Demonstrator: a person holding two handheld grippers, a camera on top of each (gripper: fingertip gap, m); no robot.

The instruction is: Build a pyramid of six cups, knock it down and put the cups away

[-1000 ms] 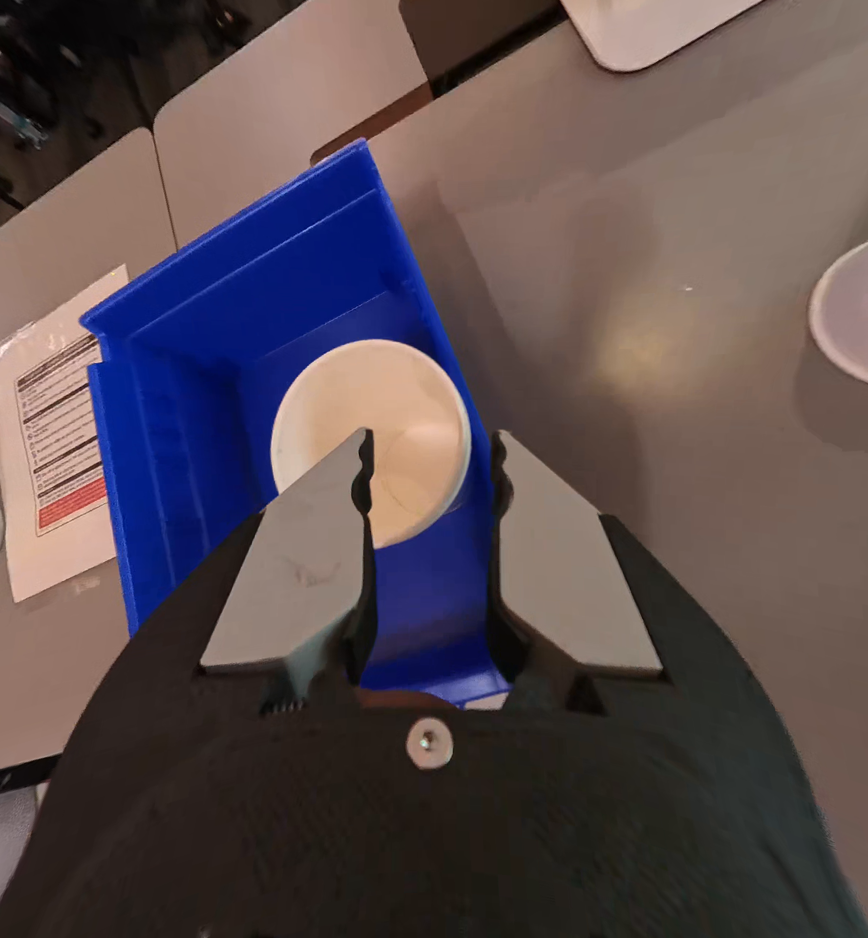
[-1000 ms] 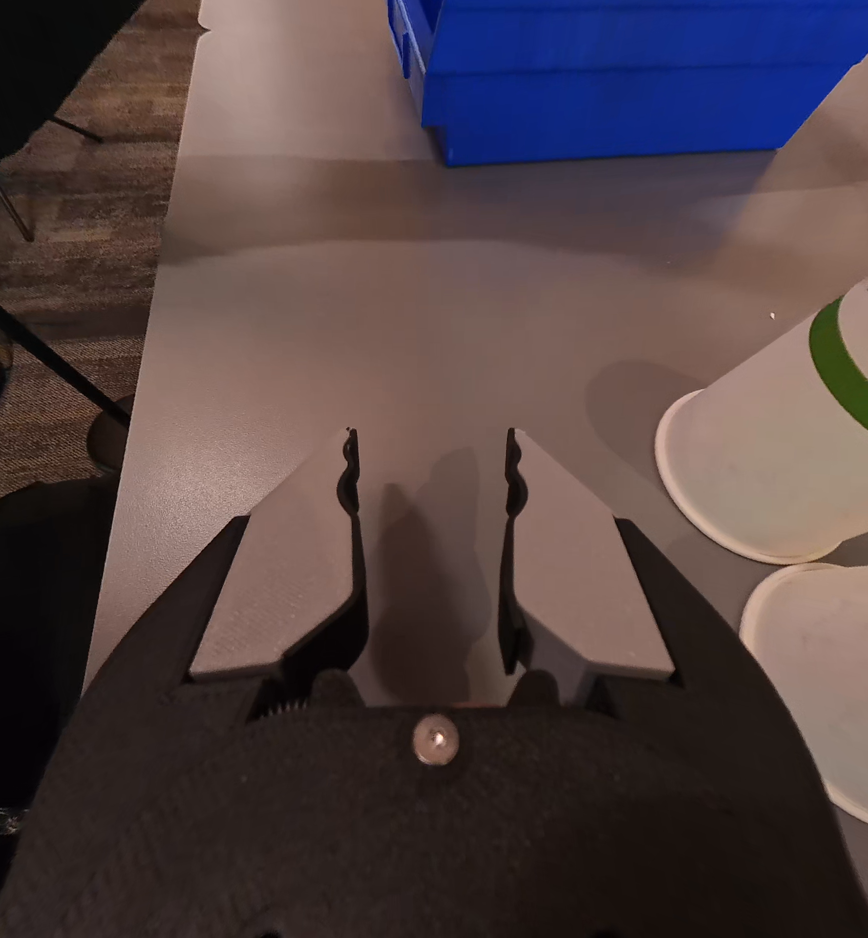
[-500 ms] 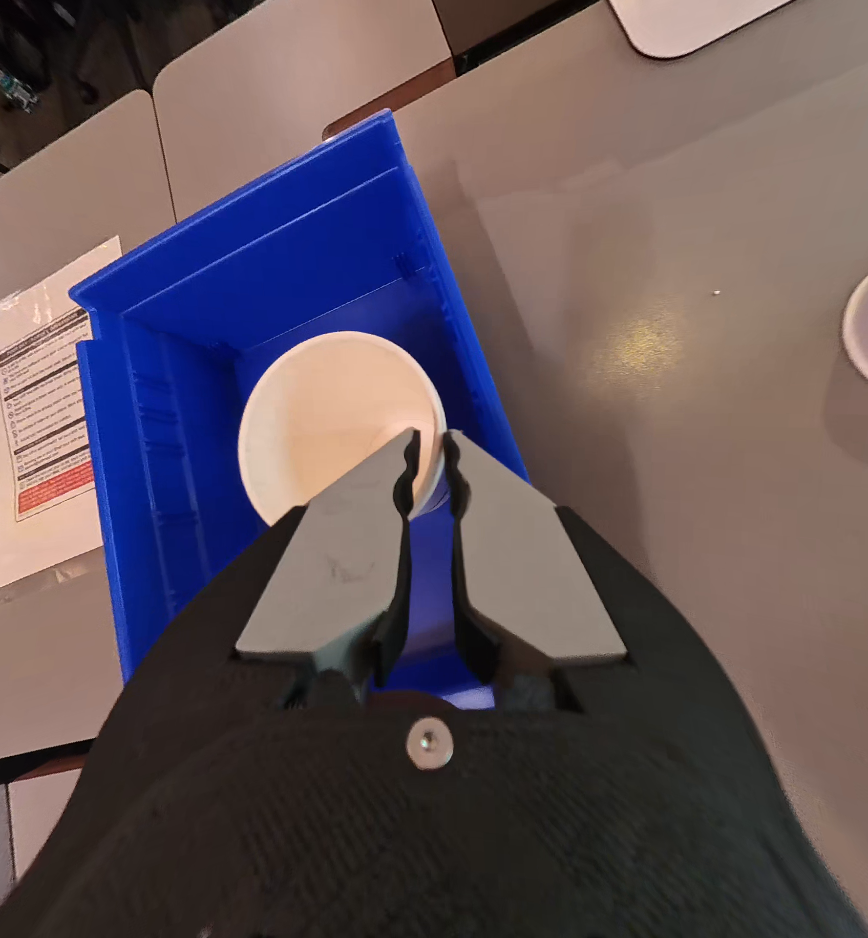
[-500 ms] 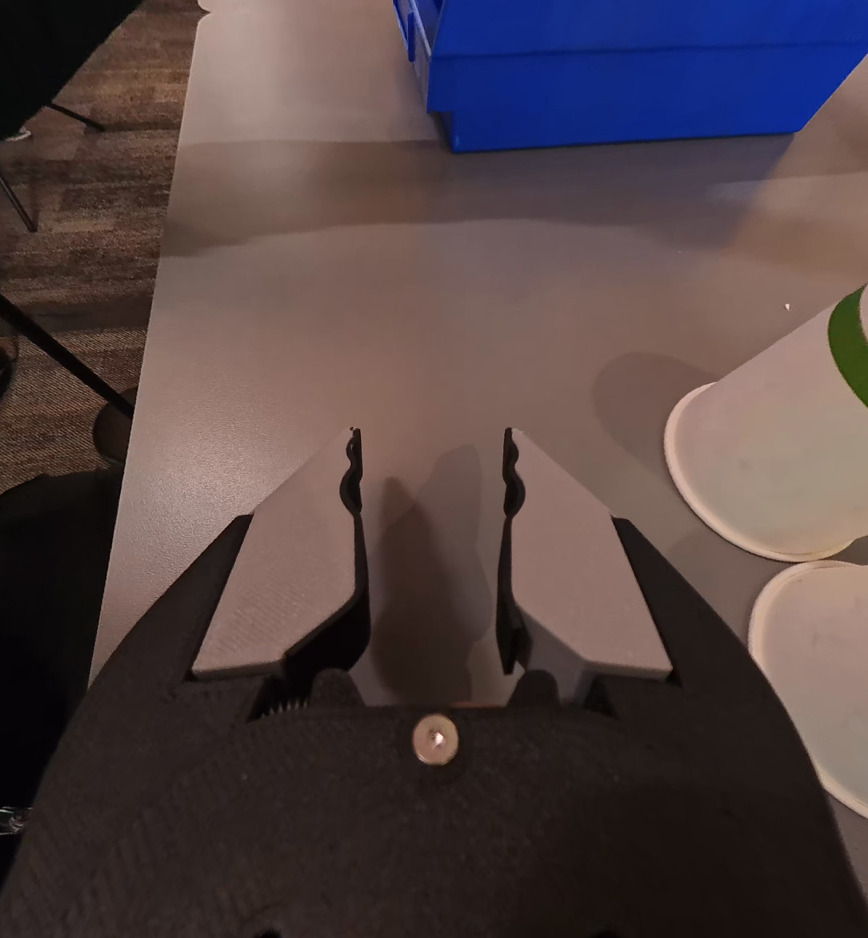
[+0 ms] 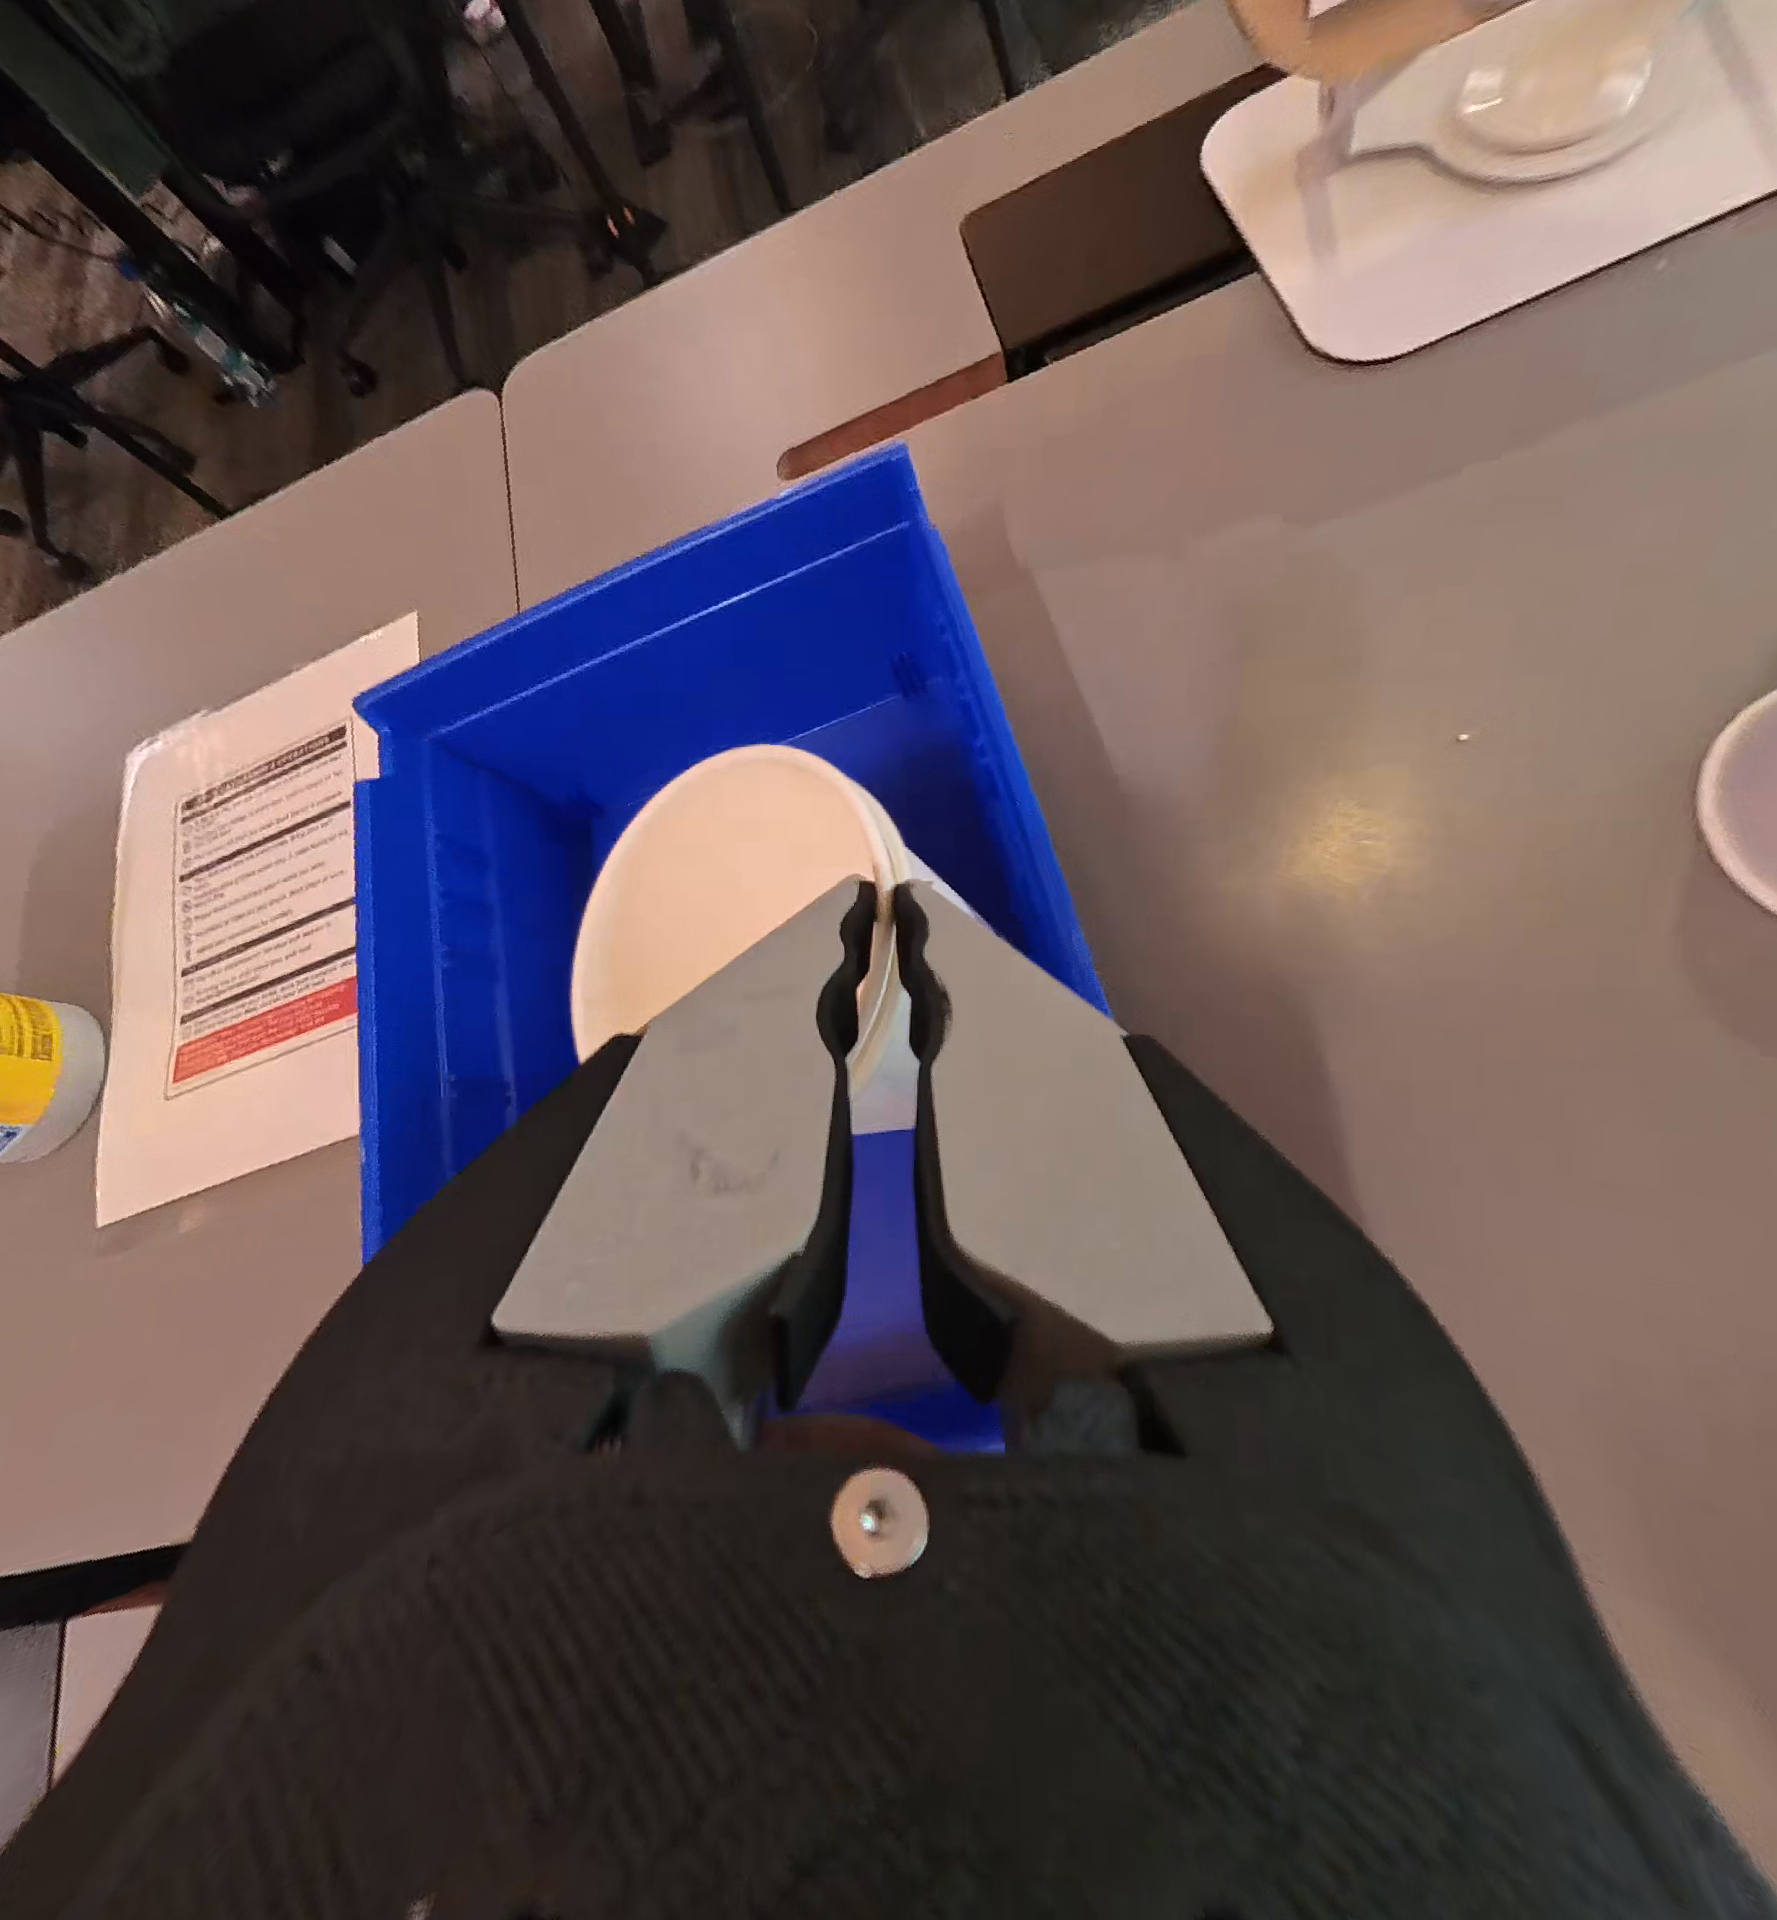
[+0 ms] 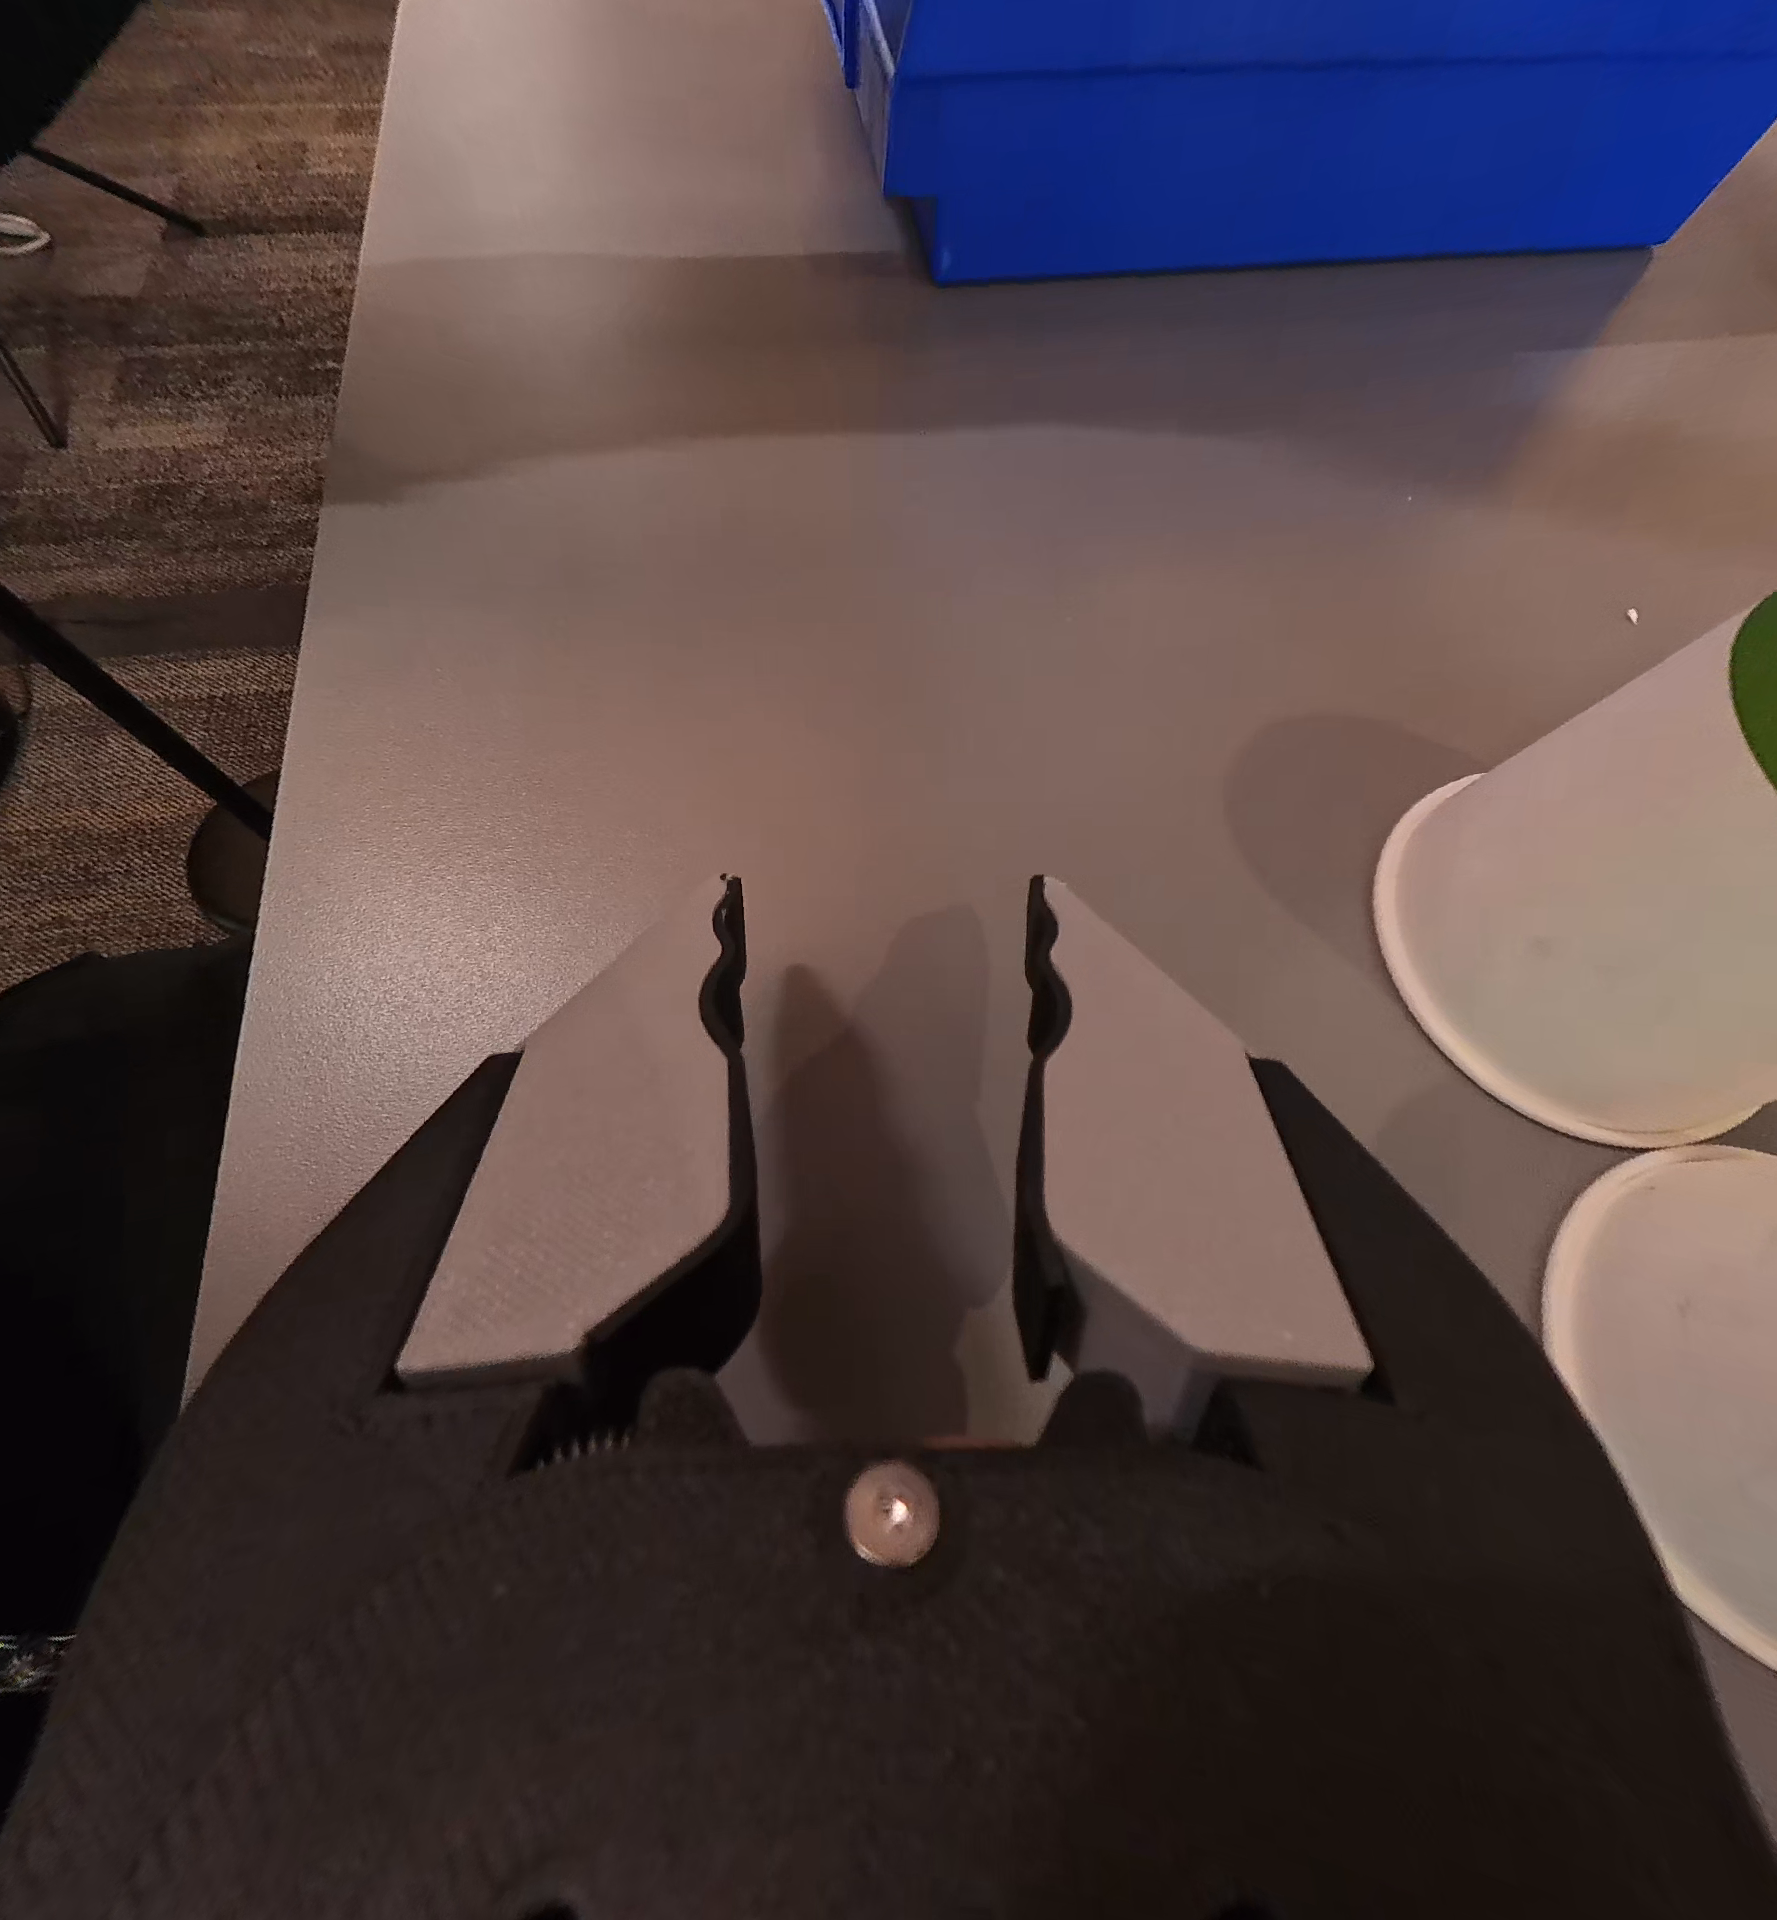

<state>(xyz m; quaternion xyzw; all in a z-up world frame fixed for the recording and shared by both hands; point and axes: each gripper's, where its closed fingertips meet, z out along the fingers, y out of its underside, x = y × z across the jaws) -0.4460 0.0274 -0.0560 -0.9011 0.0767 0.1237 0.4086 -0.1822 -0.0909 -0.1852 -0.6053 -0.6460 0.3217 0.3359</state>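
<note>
Left gripper [image 5: 885,902] pinches white cup [image 5: 718,894] rim over blue bin [image 5: 468,935]; right gripper [image 6: 885,902] spread.

Both wrist views look steeply down, close – share blue bin [image 5: 468,935] [image 6: 1279,177].

We see a grey bench [image 5: 1383,644] carrying a blue bin [image 5: 718,644], with a printed sheet [image 5: 240,935] just beside it and a yellow-labelled bottle [image 5: 1,1070] lying further left. Two white cups [image 6: 1549,935] rest mouth-down near the bin [image 6: 1331,156].
</note>
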